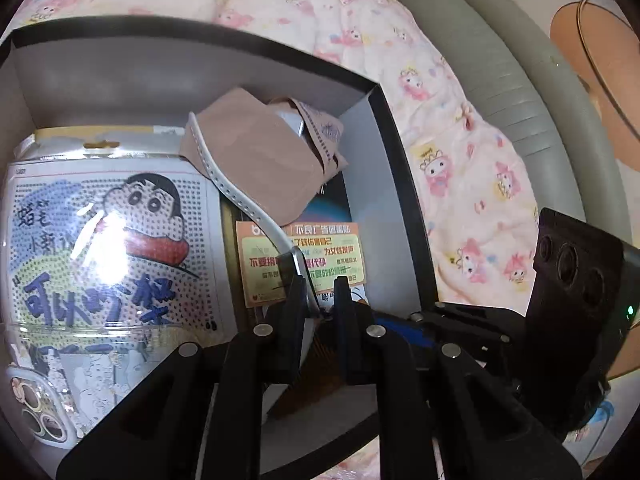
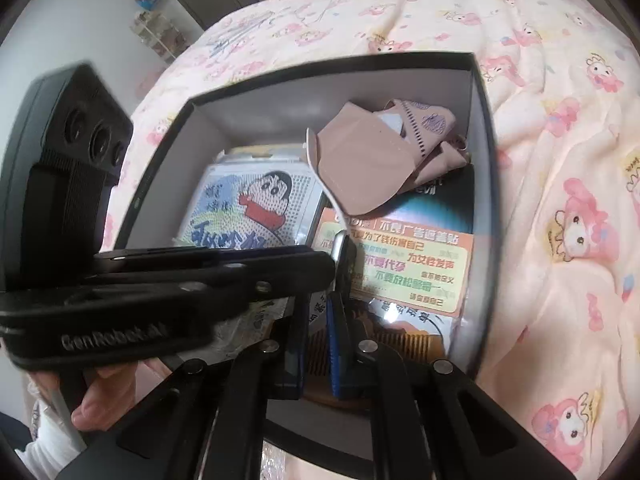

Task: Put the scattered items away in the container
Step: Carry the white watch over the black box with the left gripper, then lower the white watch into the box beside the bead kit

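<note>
Left hand-held gripper (image 1: 320, 292) pinches one watch (image 1: 244, 204) in one box (image 1: 160, 72); right hand-held gripper (image 2: 319, 316) closed, empty.

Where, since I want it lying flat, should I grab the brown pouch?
Pinch the pouch at its lower pointed corner, coming from above on the near side, over the orange card. That corner sticks out free; the white strap hugs its left edge and the box wall crowds the right.
</note>
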Demonstrator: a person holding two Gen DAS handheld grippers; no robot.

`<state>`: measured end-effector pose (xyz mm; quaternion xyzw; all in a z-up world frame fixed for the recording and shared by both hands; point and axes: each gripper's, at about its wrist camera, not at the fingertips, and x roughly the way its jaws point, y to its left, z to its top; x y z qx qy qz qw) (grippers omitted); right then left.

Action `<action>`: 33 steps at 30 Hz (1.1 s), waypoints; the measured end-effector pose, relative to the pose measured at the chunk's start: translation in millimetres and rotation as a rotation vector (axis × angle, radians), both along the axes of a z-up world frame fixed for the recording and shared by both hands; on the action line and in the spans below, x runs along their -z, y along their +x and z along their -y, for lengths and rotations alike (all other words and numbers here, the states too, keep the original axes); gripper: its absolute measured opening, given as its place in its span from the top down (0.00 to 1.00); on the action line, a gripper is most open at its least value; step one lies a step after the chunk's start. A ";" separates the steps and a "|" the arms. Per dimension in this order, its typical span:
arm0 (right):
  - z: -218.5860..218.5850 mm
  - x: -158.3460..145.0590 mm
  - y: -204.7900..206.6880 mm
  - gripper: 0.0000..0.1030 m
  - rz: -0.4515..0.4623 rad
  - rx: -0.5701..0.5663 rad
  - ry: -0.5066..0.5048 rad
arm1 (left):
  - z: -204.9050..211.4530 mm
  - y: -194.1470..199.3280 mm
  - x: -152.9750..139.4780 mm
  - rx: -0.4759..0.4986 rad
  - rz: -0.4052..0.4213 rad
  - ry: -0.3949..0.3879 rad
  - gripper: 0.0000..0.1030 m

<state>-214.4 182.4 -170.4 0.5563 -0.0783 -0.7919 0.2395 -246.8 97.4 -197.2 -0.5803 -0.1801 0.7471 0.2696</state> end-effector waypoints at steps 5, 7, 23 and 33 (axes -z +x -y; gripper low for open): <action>-15.5 -6.8 -2.7 0.94 -0.014 0.059 -0.020 | 10.6 -4.7 11.6 -0.091 0.023 -0.109 0.89; -14.1 -7.5 -2.8 0.93 -0.027 0.064 -0.009 | 14.7 -7.3 18.0 -0.114 0.055 -0.102 0.89; 32.6 18.5 -37.0 0.88 0.088 -0.095 -0.034 | 56.3 -14.7 16.0 -0.167 0.104 0.017 0.79; 15.9 12.0 -27.9 0.91 0.130 -0.102 -0.261 | 67.1 -13.5 18.2 -0.208 0.133 0.077 0.53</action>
